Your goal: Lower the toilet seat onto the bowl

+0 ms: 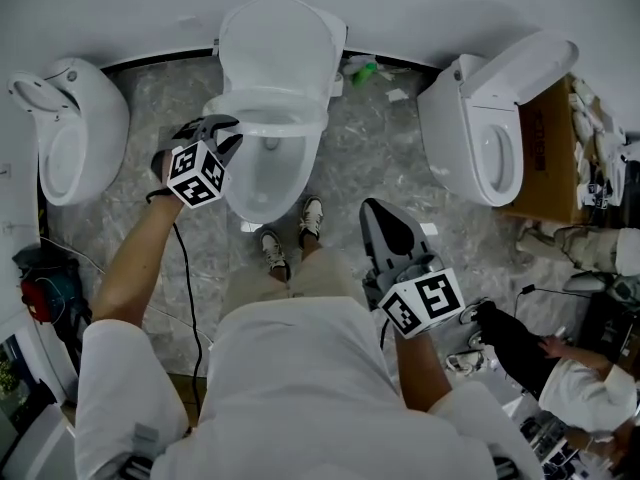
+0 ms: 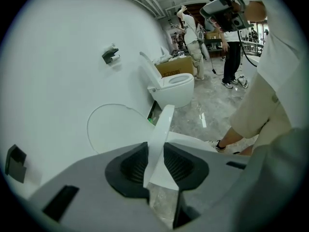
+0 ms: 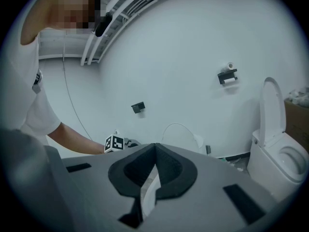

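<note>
The middle toilet's lid (image 1: 278, 43) stands up against the wall. Its white seat (image 1: 262, 120) lies low over the bowl (image 1: 262, 183). My left gripper (image 1: 215, 133) is at the seat's left edge. In the left gripper view the thin seat edge (image 2: 161, 139) runs between the jaws of the left gripper (image 2: 155, 161), and both dark pads lie against it. My right gripper (image 1: 385, 218) hangs to the right of the bowl, above the floor. In the right gripper view the tips of the right gripper (image 3: 155, 146) meet with nothing between them.
A second toilet (image 1: 75, 128) stands at the left and a third (image 1: 490, 128) at the right beside a cardboard box (image 1: 555, 158). My shoes (image 1: 290, 233) are just in front of the bowl. Another person (image 1: 570, 378) crouches at the lower right among cables.
</note>
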Demonstrator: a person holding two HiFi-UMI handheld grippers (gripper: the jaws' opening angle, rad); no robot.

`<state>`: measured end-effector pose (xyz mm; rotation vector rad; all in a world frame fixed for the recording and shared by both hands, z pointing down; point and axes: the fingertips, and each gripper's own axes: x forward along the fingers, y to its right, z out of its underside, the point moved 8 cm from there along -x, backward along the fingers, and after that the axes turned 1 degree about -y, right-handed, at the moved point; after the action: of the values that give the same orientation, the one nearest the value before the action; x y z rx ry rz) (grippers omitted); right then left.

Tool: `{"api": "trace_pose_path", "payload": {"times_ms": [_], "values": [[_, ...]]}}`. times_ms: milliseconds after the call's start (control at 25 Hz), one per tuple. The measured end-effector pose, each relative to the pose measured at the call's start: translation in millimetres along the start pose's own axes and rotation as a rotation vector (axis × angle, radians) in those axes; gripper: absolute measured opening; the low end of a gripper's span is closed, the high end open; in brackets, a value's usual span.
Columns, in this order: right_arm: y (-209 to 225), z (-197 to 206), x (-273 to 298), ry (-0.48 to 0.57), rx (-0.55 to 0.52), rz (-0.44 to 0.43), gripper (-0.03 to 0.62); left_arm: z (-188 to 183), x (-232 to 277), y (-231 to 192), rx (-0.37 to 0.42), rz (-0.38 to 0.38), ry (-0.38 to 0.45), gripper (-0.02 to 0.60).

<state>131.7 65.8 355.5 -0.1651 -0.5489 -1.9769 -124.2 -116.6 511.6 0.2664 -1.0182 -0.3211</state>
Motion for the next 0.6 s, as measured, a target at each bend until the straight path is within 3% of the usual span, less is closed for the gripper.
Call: {"api": "trace_pose_path", "payload": {"times_ms": [360, 600], "values": [[-11, 18, 1, -0.039, 0.006, -0.023, -0.003, 27, -4, 66, -0.052, 0.085, -0.003, 0.1], [-20, 38, 6, -0.085, 0.003, -0.039, -0.003, 42, -1, 94, -0.148, 0.103, 0.016, 0.101]]}}
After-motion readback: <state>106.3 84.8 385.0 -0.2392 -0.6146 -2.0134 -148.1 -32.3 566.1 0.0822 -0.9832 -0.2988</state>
